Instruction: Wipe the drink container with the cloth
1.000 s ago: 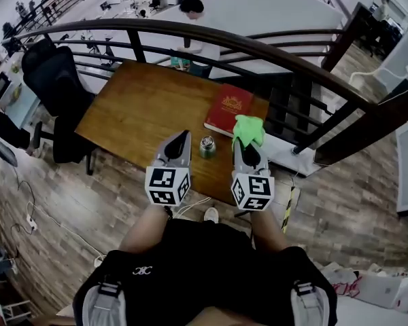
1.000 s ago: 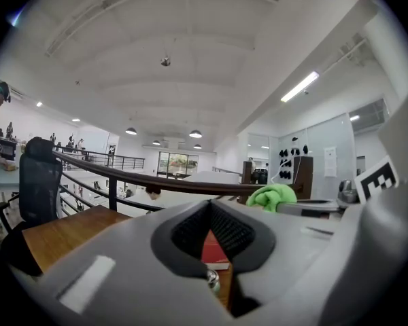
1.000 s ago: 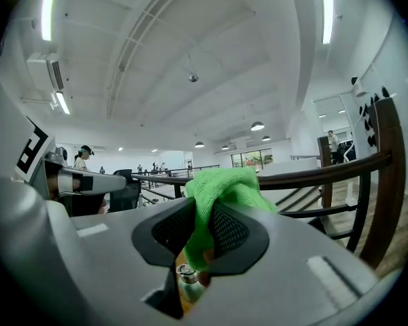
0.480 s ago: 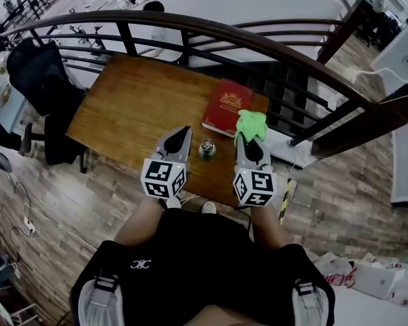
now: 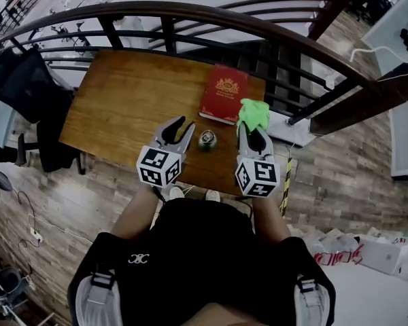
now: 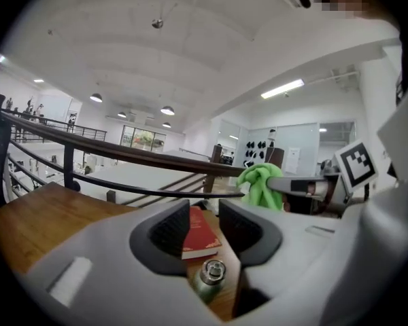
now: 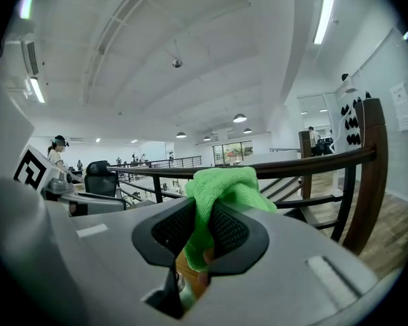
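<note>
Head view: drink container (image 5: 207,140) stands at wooden table's (image 5: 122,107) near edge, between both grippers, touching neither; left gripper (image 5: 179,125) jaws opening, empty; right gripper (image 5: 252,130) clamped on green cloth (image 5: 251,112).

On the wooden table (image 5: 122,107), 1 red book (image 5: 222,94) and, nearer its front edge, 1 upright drink container (image 5: 207,140).
</note>
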